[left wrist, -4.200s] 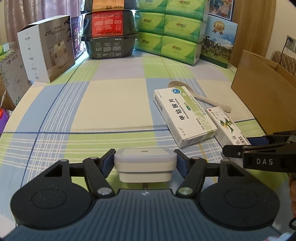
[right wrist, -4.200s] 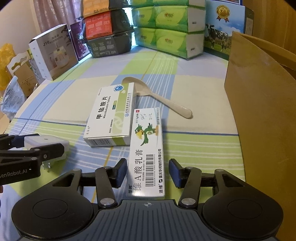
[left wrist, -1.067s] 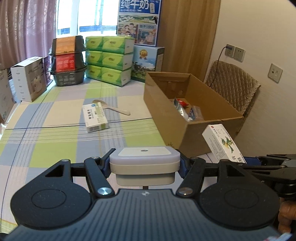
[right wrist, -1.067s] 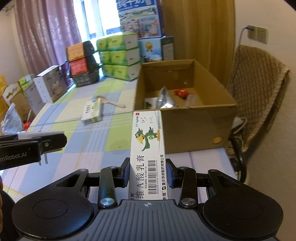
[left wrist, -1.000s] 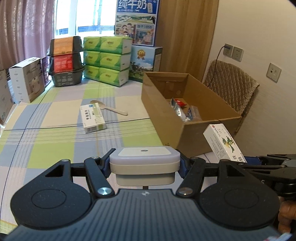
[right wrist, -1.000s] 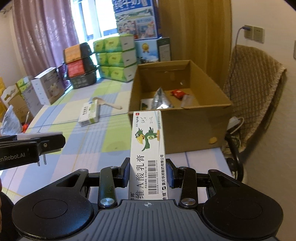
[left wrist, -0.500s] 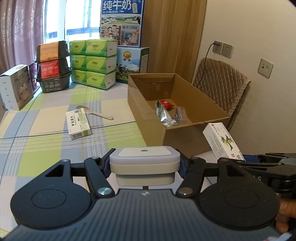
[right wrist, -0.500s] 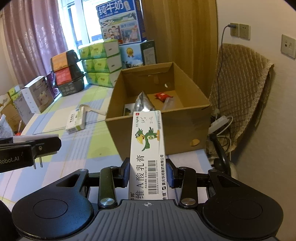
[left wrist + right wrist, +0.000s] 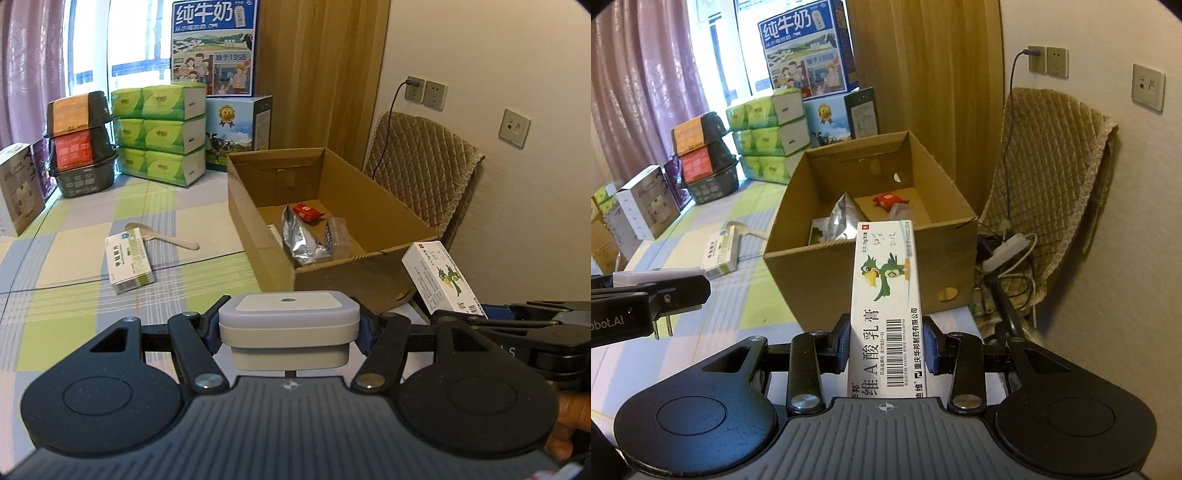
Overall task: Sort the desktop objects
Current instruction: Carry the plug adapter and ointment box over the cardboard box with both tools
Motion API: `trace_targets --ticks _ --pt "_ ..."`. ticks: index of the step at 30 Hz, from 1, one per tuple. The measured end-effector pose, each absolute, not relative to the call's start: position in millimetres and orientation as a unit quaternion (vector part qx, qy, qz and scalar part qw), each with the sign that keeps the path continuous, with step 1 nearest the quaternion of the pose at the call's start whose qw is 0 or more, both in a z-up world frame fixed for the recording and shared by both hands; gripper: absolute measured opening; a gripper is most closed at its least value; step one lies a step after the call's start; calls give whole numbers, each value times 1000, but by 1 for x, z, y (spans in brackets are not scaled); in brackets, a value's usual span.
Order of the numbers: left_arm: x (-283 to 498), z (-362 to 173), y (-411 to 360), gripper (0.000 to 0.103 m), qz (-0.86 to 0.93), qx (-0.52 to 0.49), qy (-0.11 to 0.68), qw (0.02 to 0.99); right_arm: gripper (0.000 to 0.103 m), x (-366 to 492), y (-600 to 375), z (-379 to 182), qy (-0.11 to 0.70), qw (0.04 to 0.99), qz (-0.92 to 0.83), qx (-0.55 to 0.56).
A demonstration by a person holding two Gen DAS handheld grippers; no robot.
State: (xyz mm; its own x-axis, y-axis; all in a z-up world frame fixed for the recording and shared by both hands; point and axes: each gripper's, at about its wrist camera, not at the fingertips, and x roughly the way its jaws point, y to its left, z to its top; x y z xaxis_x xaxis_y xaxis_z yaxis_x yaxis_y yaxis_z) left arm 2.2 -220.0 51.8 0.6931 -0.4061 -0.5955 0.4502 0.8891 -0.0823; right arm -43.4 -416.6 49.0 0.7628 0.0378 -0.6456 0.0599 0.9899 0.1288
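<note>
Brown cardboard box (image 9: 369, 280), checked green-blue tablecloth (image 9: 74, 325), purple curtain (image 9: 639, 85)

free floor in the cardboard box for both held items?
Cardboard box: floor bare along its right wall and back, beyond the red packet. Crowded at front-left, where the silver pouch and clear bag lie.

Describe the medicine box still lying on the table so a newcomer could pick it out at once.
Start from the open cardboard box on the checked tablecloth. To its left a flat white-and-green medicine box lies on the cloth, beside a pale spoon. Unlike the parrot-printed carton in the right hand-held gripper, nothing holds it.
</note>
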Motion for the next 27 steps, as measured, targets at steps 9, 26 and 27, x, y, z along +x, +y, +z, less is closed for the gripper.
trace_targets --ticks 9,26,27 --pt "15 58 -238 61 -244 38 308 919 36 -31 -428 61 333 941 -11 66" --pt "54 66 -262 61 -251 43 307 917 36 14 -437 82 320 945 7 63" --pt "56 66 -263 61 -251 43 307 917 36 16 -437 83 319 946 9 62"
